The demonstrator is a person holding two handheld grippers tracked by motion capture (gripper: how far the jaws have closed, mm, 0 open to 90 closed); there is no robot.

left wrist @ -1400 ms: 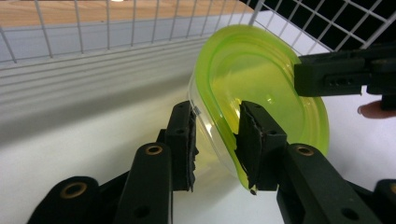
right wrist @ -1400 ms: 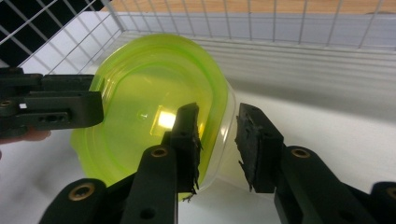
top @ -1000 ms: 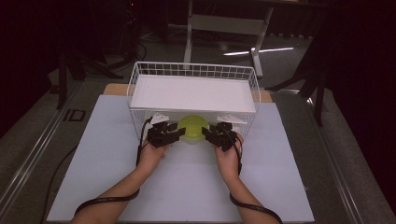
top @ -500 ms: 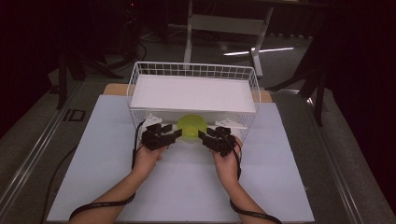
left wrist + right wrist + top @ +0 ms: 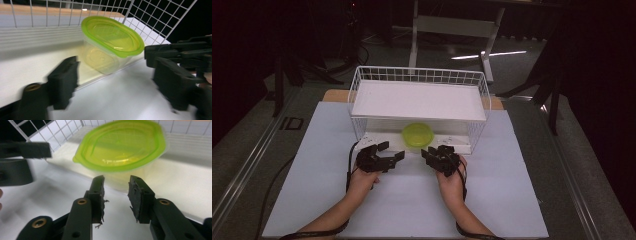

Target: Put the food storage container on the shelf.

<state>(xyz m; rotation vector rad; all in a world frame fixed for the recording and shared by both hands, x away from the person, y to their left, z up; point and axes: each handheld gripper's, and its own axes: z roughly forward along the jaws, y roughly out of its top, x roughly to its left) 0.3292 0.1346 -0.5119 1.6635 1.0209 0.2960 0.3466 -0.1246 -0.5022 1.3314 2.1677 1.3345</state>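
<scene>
A clear tub with a lime-green lid (image 5: 418, 134) sits on the floor of a white wire basket (image 5: 356, 95), at its open front under a white shelf board (image 5: 419, 100). My left gripper (image 5: 391, 151) rests on the mat just left of the tub, jaws wide open and empty. My right gripper (image 5: 435, 151) rests just right of it, jaws a little apart with nothing between them. The left gripper view has the tub (image 5: 112, 37) ahead beyond my open left gripper (image 5: 117, 87). In the right gripper view the tub (image 5: 122, 142) lies just past my right gripper (image 5: 116, 182).
A pale mat (image 5: 412, 205) covers the table, with room on both sides of the hands. The basket's wire walls enclose the tub's back and sides. A white stand (image 5: 452, 25) and dark floor lie beyond the table. Cables trail back from both grippers.
Both grippers have drawn back from the tub toward the person and now rest on the mat. The tub stays inside the basket's front.
</scene>
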